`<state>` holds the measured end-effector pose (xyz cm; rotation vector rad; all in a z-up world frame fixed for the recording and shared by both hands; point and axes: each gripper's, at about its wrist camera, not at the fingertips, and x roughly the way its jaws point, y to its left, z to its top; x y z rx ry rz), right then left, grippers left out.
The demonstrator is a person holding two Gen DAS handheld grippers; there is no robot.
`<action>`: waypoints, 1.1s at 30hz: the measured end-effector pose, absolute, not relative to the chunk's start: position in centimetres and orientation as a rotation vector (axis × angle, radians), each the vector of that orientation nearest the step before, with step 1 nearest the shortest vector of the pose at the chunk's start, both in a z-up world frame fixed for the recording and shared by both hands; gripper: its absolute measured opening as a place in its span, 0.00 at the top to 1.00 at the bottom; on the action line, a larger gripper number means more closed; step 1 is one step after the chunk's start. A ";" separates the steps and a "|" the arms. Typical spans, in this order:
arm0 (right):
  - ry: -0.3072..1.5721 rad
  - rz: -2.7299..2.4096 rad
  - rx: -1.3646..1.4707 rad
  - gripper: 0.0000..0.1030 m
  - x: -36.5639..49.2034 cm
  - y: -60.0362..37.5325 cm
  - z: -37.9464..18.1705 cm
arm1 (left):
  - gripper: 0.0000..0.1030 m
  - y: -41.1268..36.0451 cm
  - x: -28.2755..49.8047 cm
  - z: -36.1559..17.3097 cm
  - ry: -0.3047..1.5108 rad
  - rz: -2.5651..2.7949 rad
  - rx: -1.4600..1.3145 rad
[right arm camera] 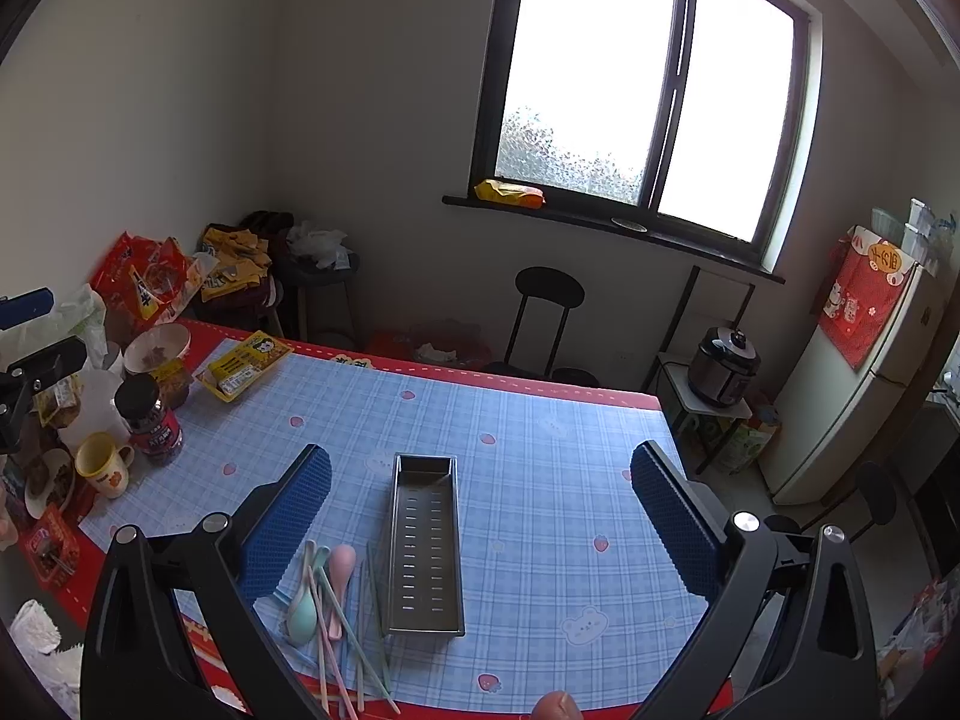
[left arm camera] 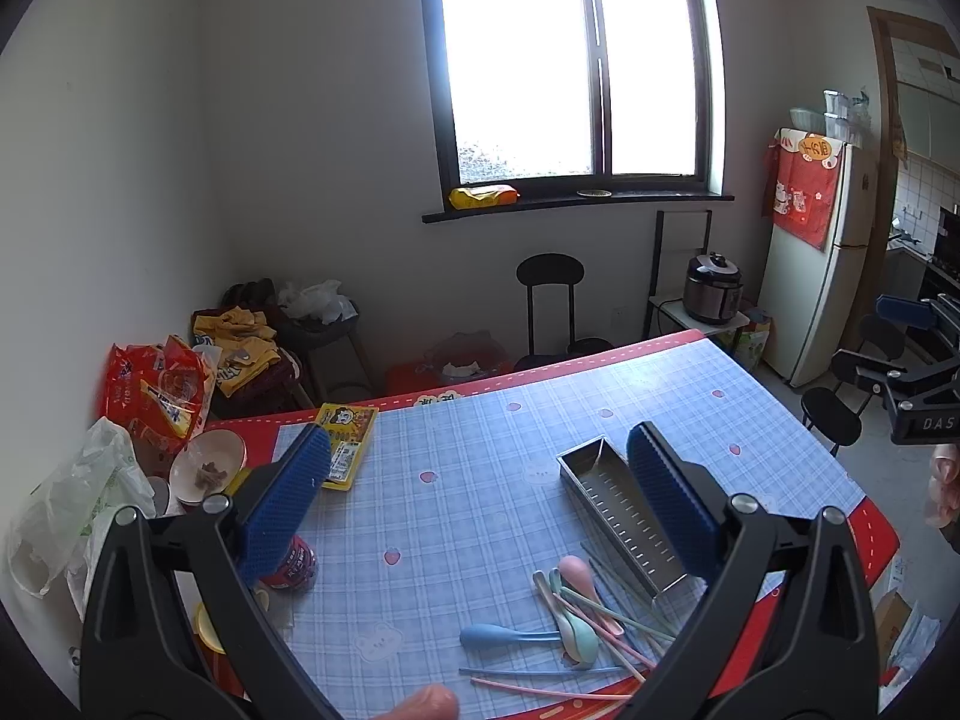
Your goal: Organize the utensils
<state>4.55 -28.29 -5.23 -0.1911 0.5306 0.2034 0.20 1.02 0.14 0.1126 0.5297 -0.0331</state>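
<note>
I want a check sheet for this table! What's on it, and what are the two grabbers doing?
Surface: table under a blue checked cloth with a red border.
Job's things: metal tray empty; pastel spoons and chopsticks piled loose beside it.
Clutter: dark jar, yellow mug, snack packets, bowl on the left side.
Grippers: left gripper and right gripper both open, holding nothing.
Cables: nothing seen.
Surroundings: window, black stool, rice cooker, fridge.
</note>
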 end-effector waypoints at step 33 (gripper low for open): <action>0.536 0.202 -0.195 0.05 4.5 -28.5 -5.6 | 0.05 1.0 0.3 -0.3 0.541 -0.031 0.104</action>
